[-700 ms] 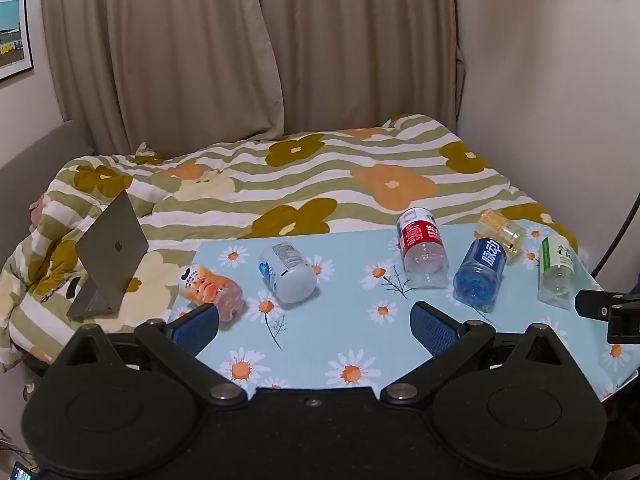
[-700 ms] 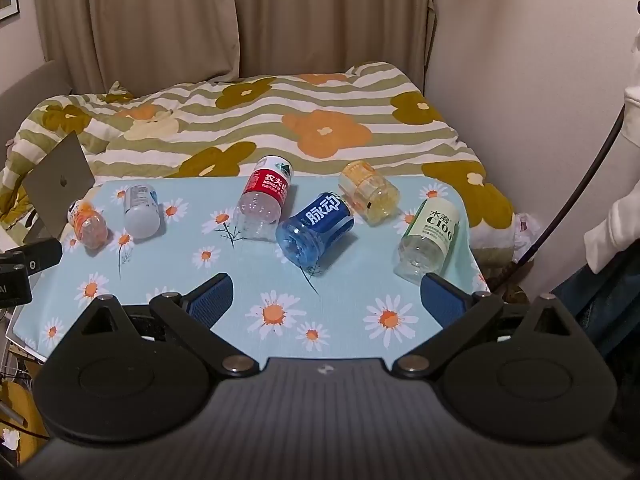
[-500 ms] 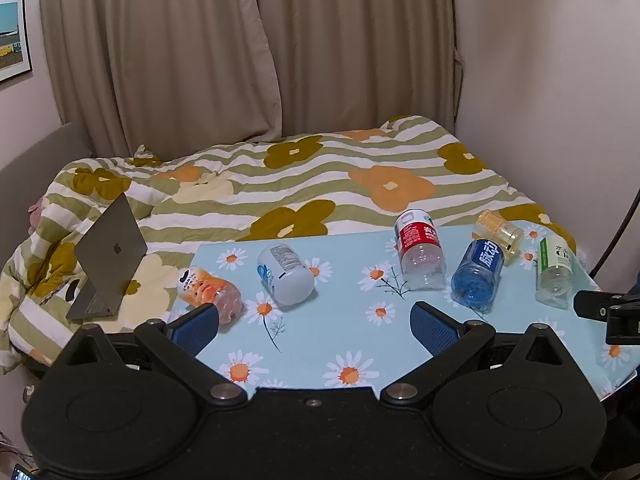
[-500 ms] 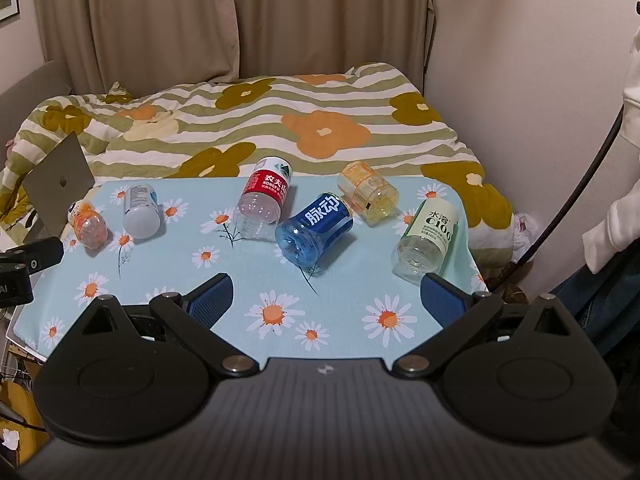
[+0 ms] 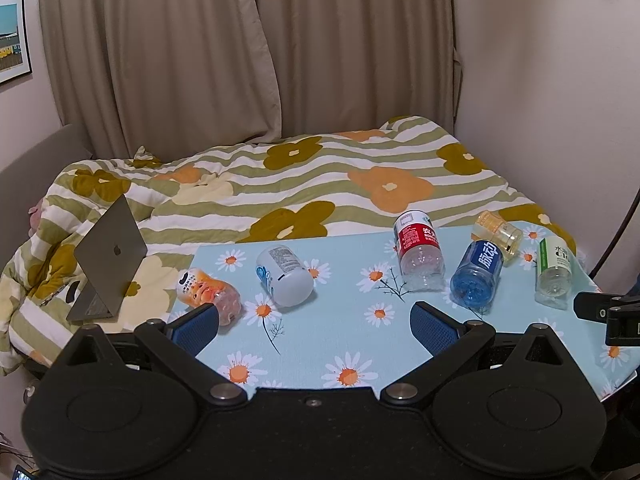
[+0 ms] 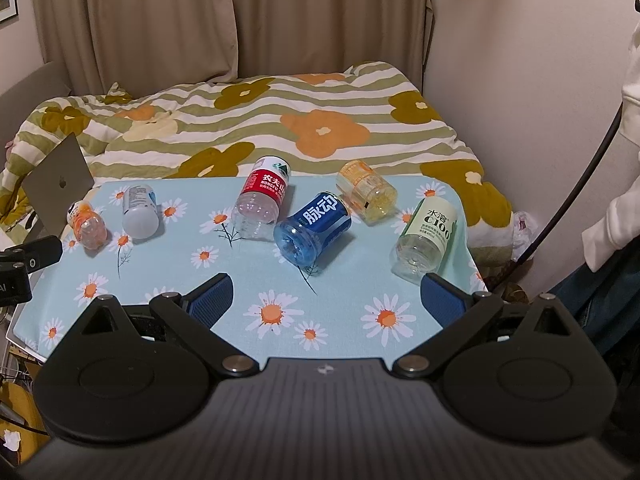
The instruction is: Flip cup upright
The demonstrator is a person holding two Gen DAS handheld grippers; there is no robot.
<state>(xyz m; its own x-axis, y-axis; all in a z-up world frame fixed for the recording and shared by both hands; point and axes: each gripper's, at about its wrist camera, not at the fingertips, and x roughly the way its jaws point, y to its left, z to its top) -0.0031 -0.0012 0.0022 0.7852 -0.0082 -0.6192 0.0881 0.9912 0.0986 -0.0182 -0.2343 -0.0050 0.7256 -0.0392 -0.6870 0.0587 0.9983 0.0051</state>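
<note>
Several cut-bottle cups lie on their sides on a daisy-print table: an orange one, a white one, a red-labelled one, a blue one, a yellow one and a green-labelled one. In the right wrist view they show as orange, white, red, blue, yellow and green. My left gripper is open and empty above the table's near edge. My right gripper is open and empty, short of the blue cup.
A bed with a striped flower quilt lies behind the table. An open laptop stands on the bed at the left. Curtains and a wall lie beyond. A person's white sleeve and a black cable are at the right.
The left gripper's view has pulled back and risen slightly, so the cups sit a little lower and farther. The right gripper has barely moved. No cup has moved.
</note>
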